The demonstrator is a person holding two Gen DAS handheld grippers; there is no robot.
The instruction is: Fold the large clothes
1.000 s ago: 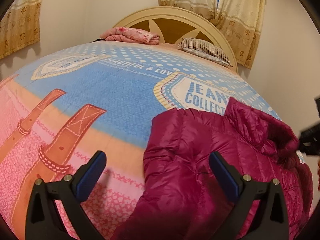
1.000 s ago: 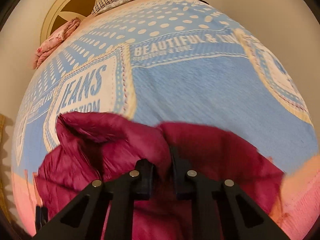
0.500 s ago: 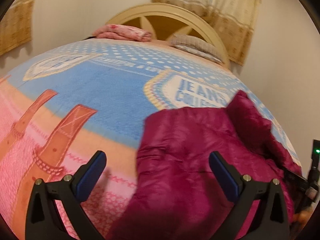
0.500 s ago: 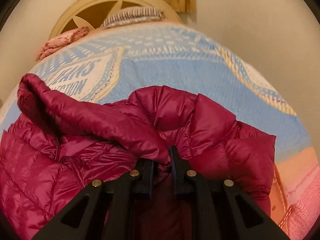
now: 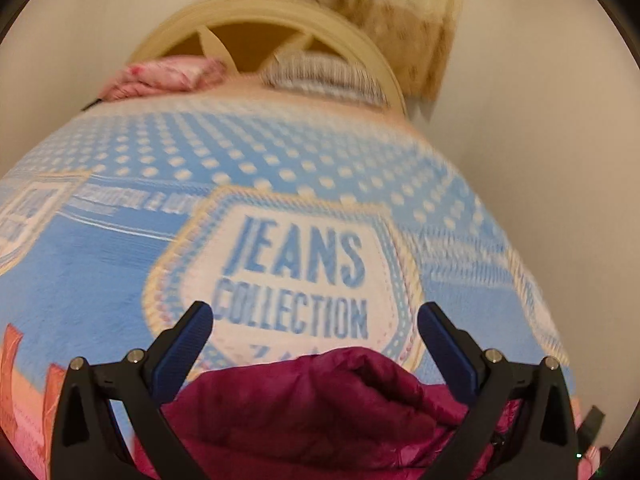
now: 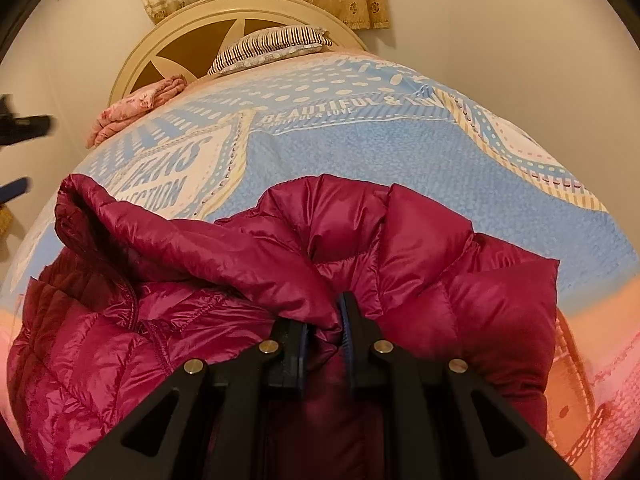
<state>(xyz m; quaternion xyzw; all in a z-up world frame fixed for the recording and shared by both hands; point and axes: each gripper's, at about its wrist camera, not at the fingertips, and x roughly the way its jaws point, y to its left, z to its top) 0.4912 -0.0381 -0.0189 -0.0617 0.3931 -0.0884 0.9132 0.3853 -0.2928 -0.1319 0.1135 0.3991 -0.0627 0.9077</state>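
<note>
right claw (image 6: 324,332) clamped on a bunched fold of the magenta puffer jacket (image 6: 440,280), which lies crumpled on the bed (image 6: 360,152) | left claw (image 5: 316,344) spread wide, holding nothing, above the jacket | risk: slick shell slips from the narrow pinch; one-sided pull skews fold

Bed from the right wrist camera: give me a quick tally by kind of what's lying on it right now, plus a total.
Magenta puffer jacket, pinched by the right gripper: 1
Striped pillow: 1
Folded pink floral cloth: 1
Printed blue and pink blanket covering the bed: 1
Total: 4
</note>
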